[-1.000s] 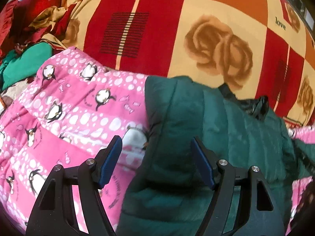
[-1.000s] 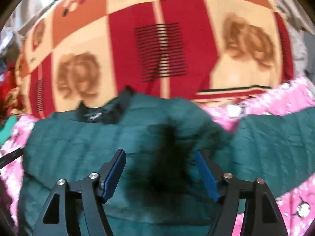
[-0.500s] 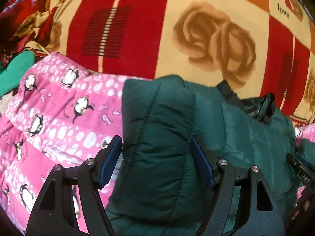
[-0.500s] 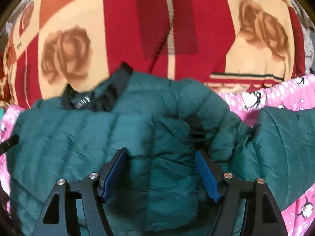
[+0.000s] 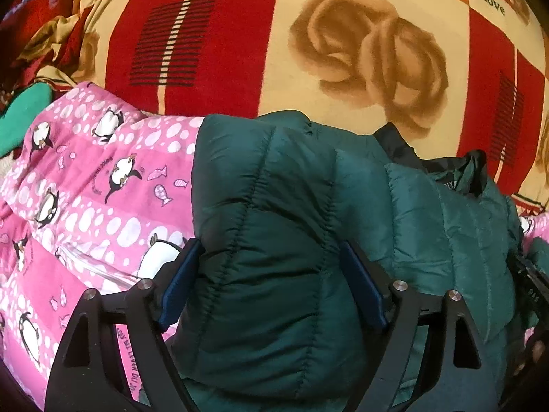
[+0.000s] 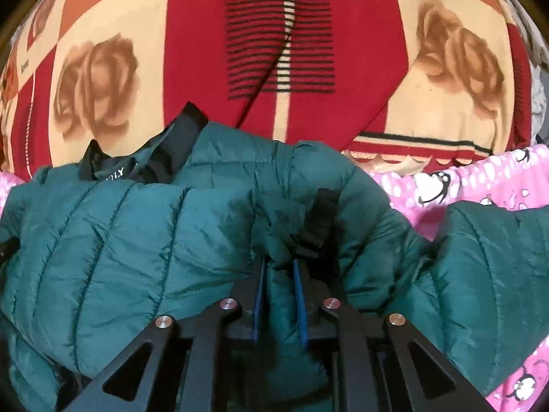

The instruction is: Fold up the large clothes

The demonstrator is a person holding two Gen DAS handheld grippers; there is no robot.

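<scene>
On pink penguin quilt [image 5: 103, 206]: green puffer jacket [image 5: 274, 240] (sleeve folded over). Left gripper [image 5: 271, 285] spread wide, straddling sleeve. Right gripper [image 6: 279, 295] pinching jacket fabric near black strap [image 6: 319, 219].

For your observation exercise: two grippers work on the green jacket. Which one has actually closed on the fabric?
The right gripper: its blue pads pinch a fold of the green puffer jacket. The left gripper is wide open, with jacket bulk sitting loosely between its fingers.

Pink penguin quilt [image 5: 85, 199] lies against a red-and-cream rose blanket [image 5: 360, 61]
</scene>
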